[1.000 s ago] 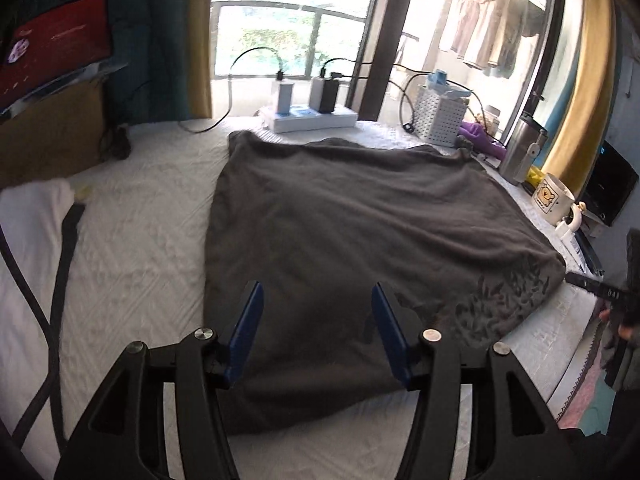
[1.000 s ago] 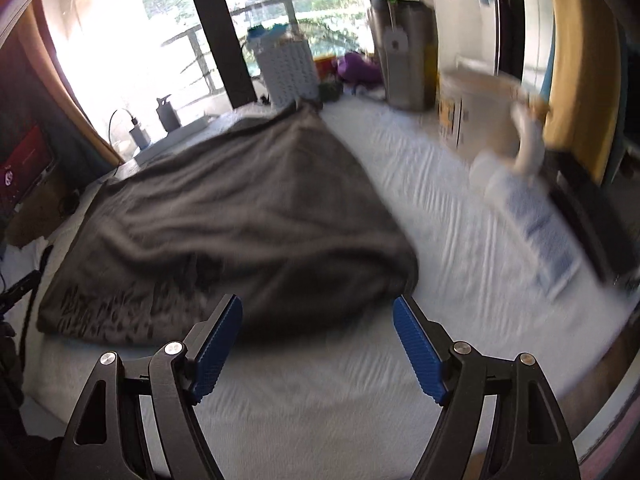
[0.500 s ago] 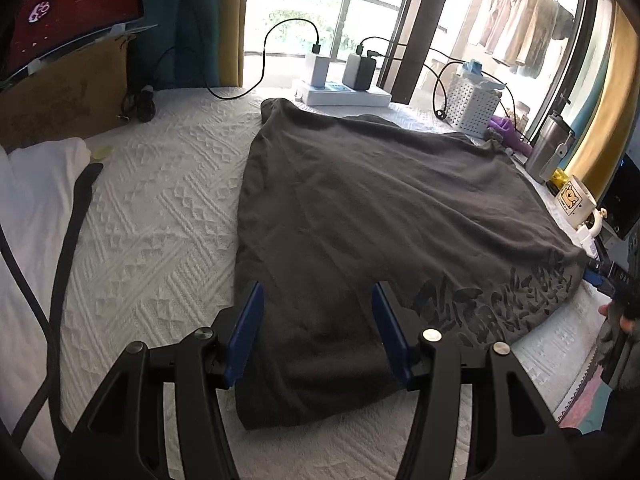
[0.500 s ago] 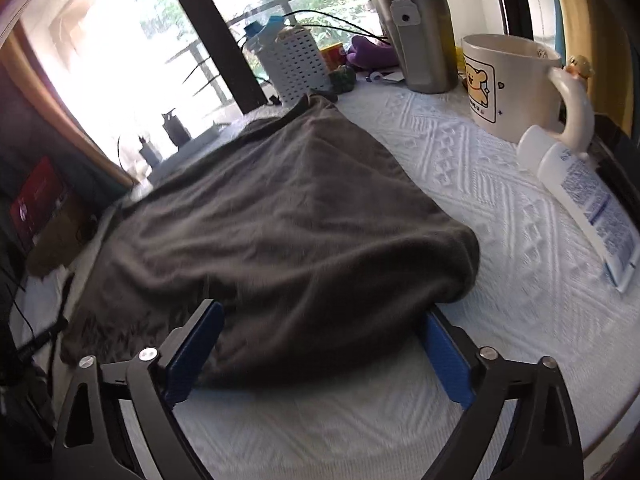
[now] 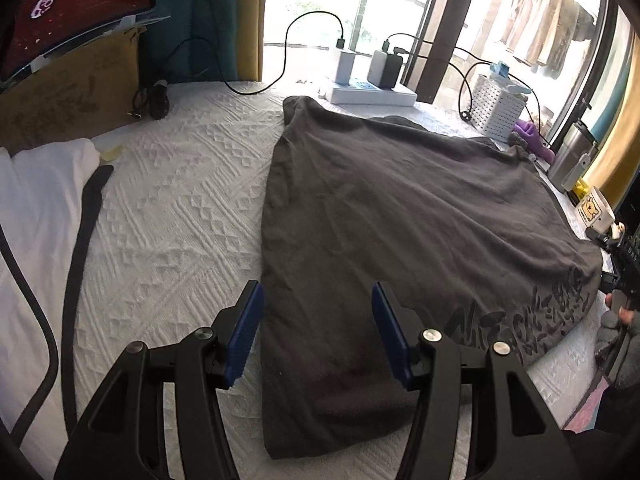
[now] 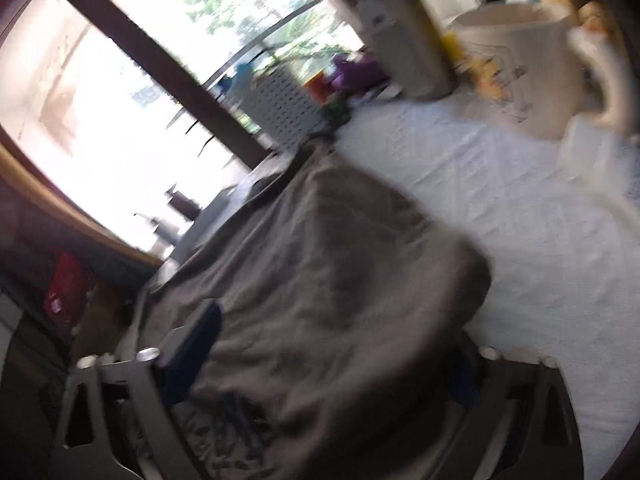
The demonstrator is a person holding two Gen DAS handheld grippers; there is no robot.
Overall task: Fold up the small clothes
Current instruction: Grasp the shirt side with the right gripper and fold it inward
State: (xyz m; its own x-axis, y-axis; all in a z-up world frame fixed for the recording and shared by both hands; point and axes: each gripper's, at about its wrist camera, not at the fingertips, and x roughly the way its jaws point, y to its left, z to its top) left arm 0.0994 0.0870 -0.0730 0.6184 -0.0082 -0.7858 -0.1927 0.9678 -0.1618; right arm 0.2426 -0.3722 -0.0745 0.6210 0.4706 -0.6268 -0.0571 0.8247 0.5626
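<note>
A dark grey garment (image 5: 400,208) with a black print near its front right corner lies spread on the white textured cover (image 5: 172,216). My left gripper (image 5: 316,336) hangs open over the garment's near left edge; the cloth lies under the gap and neither blue pad presses it. In the blurred, tilted right wrist view the garment's (image 6: 320,260) rounded near corner fills the space between the fingers of my right gripper (image 6: 332,356). Its jaws stand wide and are closing. I cannot see whether the pads touch the cloth.
A power strip with chargers (image 5: 368,94) and a white perforated basket (image 5: 498,108) stand at the back. A steel tumbler (image 5: 570,156) and a bear mug (image 5: 594,210) line the right edge. White cloth with a black strap (image 5: 36,200) lies at the left. A gloved hand (image 5: 616,332) shows at the right.
My right gripper has rolled and pushed forward until the garment's corner lies between its fingers. My left gripper has crept a little closer to the near left edge, still open.
</note>
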